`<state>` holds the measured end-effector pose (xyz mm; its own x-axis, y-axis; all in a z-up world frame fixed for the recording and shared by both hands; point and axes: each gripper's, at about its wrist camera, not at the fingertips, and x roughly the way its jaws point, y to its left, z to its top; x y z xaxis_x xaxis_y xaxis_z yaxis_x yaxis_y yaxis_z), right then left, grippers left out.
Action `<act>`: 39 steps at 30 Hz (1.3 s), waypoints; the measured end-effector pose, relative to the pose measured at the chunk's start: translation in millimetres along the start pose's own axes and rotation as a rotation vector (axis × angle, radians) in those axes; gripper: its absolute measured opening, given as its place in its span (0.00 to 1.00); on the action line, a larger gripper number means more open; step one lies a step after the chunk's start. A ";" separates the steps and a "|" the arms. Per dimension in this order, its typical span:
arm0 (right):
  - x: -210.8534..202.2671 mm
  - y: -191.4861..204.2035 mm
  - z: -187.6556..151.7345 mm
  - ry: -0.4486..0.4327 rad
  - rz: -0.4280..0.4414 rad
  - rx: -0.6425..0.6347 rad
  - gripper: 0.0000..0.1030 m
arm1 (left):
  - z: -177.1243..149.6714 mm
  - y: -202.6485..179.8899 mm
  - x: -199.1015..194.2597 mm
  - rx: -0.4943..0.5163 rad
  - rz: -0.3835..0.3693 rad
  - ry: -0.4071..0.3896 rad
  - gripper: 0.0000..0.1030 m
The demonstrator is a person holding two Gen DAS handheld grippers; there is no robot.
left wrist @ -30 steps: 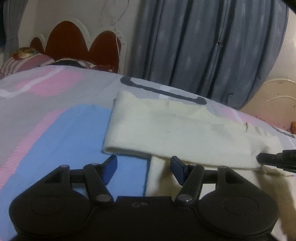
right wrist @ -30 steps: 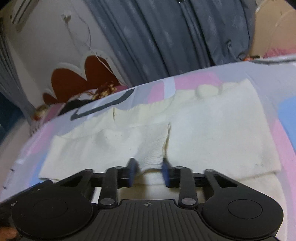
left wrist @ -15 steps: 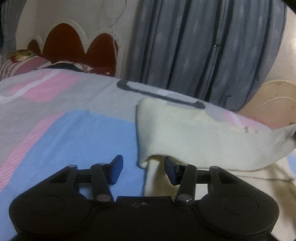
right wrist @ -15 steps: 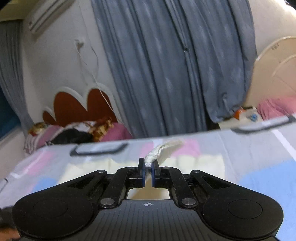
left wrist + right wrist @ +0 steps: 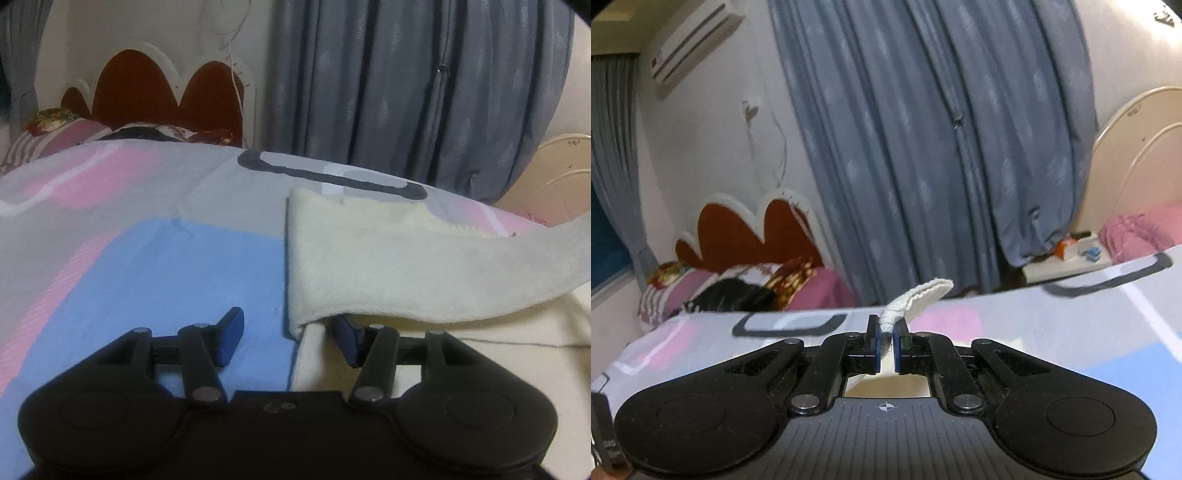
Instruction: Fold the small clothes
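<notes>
A cream knit garment (image 5: 388,266) lies on the patterned bed cover (image 5: 147,266), with its top layer lifted toward the right edge of the left wrist view. My left gripper (image 5: 288,341) sits low at the garment's near left corner, and its jaws are opening. That corner hangs between the blue pads without being pressed, and the right fingertip (image 5: 343,334) is tucked under the raised layer. My right gripper (image 5: 886,332) is shut on a bunched cream edge of the garment (image 5: 919,293) and holds it above the bed.
A red scalloped headboard (image 5: 166,85) and pillows (image 5: 713,284) stand at the far left of the bed. Grey-blue curtains (image 5: 923,147) hang behind it. A cream bed end (image 5: 1137,158) and a small cluttered shelf (image 5: 1075,254) are at the right.
The right gripper closed on the garment's edge and rose, pulling the top layer up and to the right. The cloth's left edge slid right. The left jaws narrowed, then widened.
</notes>
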<state>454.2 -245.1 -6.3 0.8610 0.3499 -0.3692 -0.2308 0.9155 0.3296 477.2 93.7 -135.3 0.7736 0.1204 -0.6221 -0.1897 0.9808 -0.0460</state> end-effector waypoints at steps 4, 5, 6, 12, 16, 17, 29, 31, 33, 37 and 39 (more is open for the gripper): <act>25.6 -22.4 -33.8 0.197 -0.117 -0.015 0.05 | 0.1 3.5 0.7 -0.015 -0.012 -0.002 0.52; 31.2 -27.8 -44.9 0.245 -0.136 -0.012 0.05 | -0.6 3.8 0.8 -0.019 -0.015 -0.002 0.52; 33.6 -32.9 -55.5 0.274 -0.145 -0.008 0.05 | -0.6 4.0 1.1 -0.019 -0.016 -0.002 0.52; 27.3 -39.5 -61.4 0.246 -0.127 0.006 0.05 | -1.0 5.1 1.2 -0.013 -0.018 0.000 0.52; 32.6 -41.7 -61.8 0.276 -0.150 -0.020 0.05 | 0.3 3.7 1.5 0.007 -0.023 0.012 0.53; 38.0 -43.9 -67.1 0.306 -0.165 -0.029 0.05 | 1.8 3.5 1.4 0.025 -0.032 0.026 0.54; 48.3 -9.5 -73.9 0.302 -0.228 -0.188 0.17 | 16.3 -30.5 13.7 0.088 -0.210 0.048 0.59; 46.2 -12.6 -80.2 0.301 -0.224 -0.213 0.17 | 15.0 -25.8 12.4 0.120 -0.228 0.023 0.59; 37.1 -11.8 -73.7 0.287 -0.223 -0.215 0.17 | 23.9 -23.3 10.8 0.109 -0.226 0.002 0.61; 52.5 -14.4 -65.4 0.240 -0.172 -0.155 0.17 | 53.7 -32.4 43.2 0.109 -0.233 0.010 0.63; 73.7 -8.7 -65.0 0.234 -0.126 -0.146 0.17 | 67.1 -37.9 63.9 0.123 -0.221 0.004 0.63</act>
<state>490.2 -214.4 -92.9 0.7632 0.2524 -0.5948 -0.2061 0.9676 0.1461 574.4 74.5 -120.9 0.7855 -0.0999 -0.6107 0.0593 0.9945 -0.0865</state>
